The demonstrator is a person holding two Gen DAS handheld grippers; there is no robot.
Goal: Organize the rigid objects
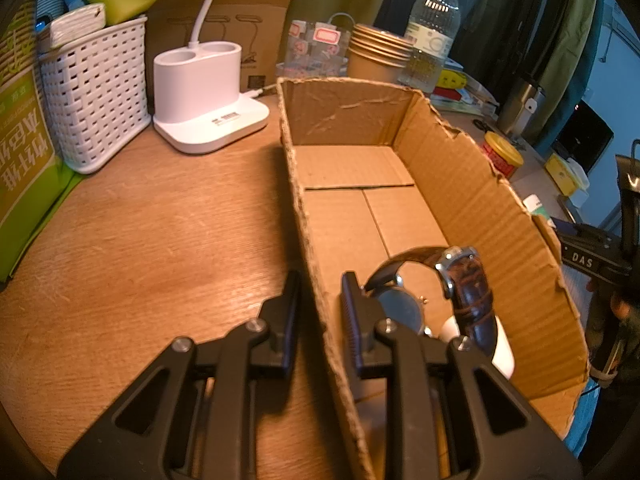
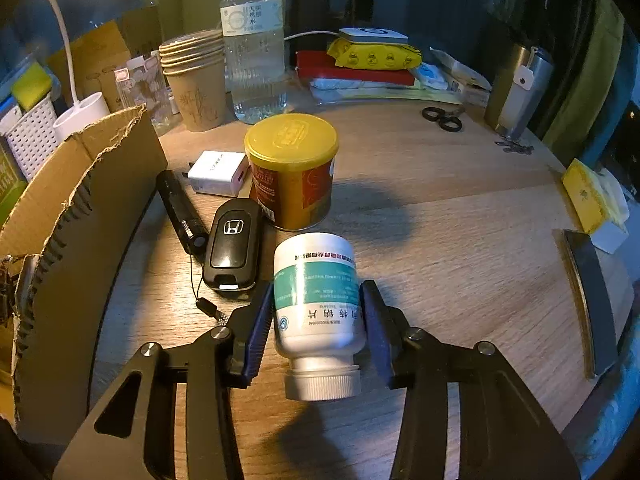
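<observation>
An open cardboard box (image 1: 472, 200) stands on the wooden table. My left gripper (image 1: 320, 280) straddles its near left wall, one finger outside and one inside, shut on that wall. Inside the box lie a brown-strapped wristwatch (image 1: 464, 280) and a white object (image 1: 502, 352) partly under it. In the right wrist view a white pill bottle (image 2: 316, 292) with a teal label lies on its side, cap toward the camera. My right gripper (image 2: 318, 288) is shut on it, both pads against its sides. Beyond it stand a yellow-lidded can (image 2: 292, 172), a car key (image 2: 232, 248), a black flashlight (image 2: 180, 208) and a white charger (image 2: 218, 172).
A white basket (image 1: 96, 96) and a white lamp base (image 1: 208, 100) stand left of the box. Paper cups (image 2: 196, 80), a water bottle (image 2: 254, 40), stacked books (image 2: 360, 68), scissors (image 2: 442, 118) and a steel flask (image 2: 520, 88) line the back. A yellow tissue box (image 2: 592, 196) sits at the right edge.
</observation>
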